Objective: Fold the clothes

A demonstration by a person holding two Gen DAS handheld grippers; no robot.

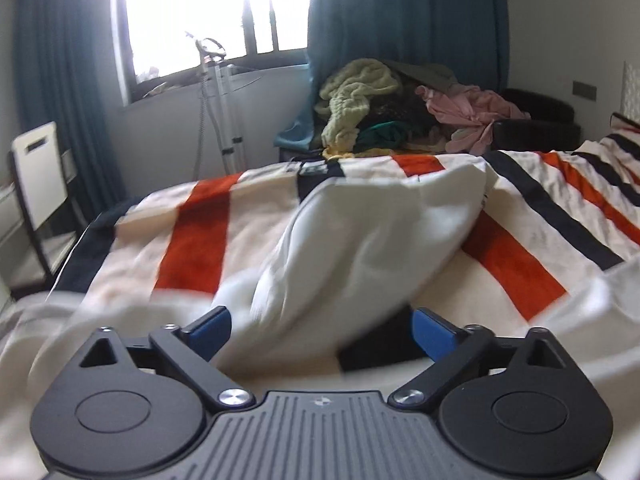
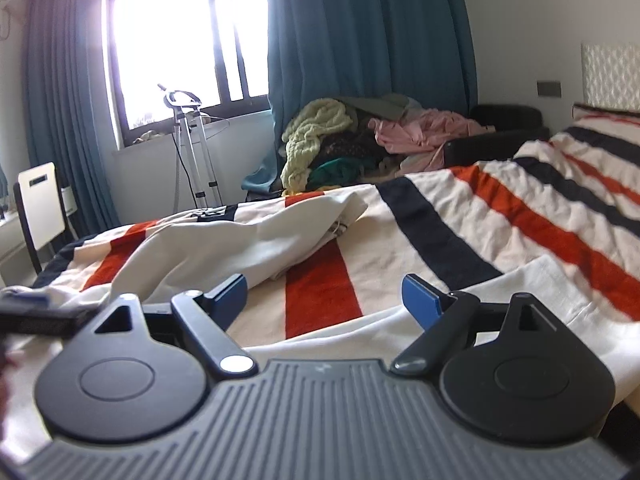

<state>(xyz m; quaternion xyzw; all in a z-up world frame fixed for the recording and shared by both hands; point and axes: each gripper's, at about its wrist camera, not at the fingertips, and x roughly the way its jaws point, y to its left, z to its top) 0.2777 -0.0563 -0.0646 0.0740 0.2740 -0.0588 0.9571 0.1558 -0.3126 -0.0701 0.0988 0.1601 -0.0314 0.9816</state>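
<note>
White garment blurred, edges cropped

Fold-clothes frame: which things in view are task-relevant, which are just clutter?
In the job:
- white cotton garment on the striped orange, navy and cream blanket
- left tongs, open
- right tongs, open

Lying about:
- heap of green and pink clothes
- white chair
- teal curtains
</note>
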